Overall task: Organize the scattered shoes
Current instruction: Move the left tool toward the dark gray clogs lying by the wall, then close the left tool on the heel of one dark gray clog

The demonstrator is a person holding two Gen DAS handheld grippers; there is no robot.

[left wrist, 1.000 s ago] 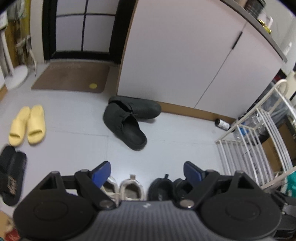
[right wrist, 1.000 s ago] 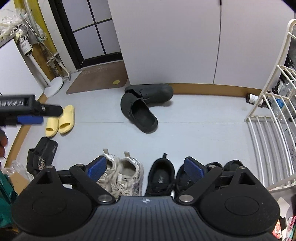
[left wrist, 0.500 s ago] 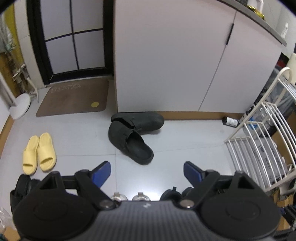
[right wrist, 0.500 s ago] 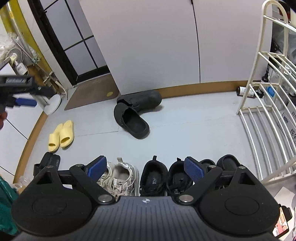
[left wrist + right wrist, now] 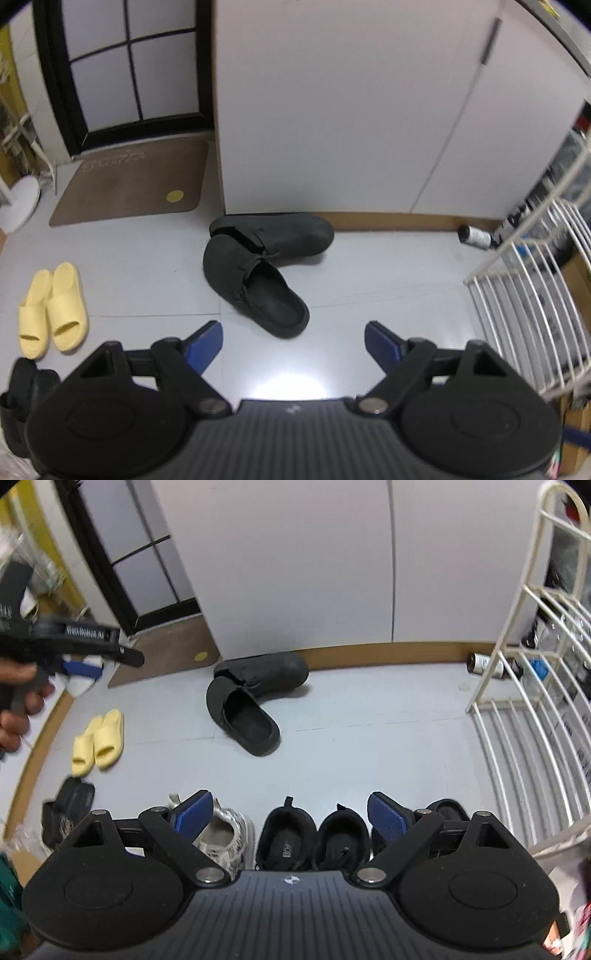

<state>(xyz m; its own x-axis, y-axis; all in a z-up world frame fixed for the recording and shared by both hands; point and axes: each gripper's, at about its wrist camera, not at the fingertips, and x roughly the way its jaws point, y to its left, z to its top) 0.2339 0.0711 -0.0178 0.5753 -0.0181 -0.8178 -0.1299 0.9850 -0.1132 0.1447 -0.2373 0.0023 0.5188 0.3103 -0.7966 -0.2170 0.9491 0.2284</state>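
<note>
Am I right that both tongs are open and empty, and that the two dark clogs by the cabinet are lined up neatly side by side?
Not quite: both views show the dark clogs splayed at an angle, one overlapping the other. The left tongs and right tongs are indeed open and empty.

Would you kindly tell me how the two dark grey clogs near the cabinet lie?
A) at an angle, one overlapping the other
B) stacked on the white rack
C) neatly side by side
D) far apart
A: the dark grey clogs form a V, with the nearer one's toe overlapping the one along the cabinet base.
</note>
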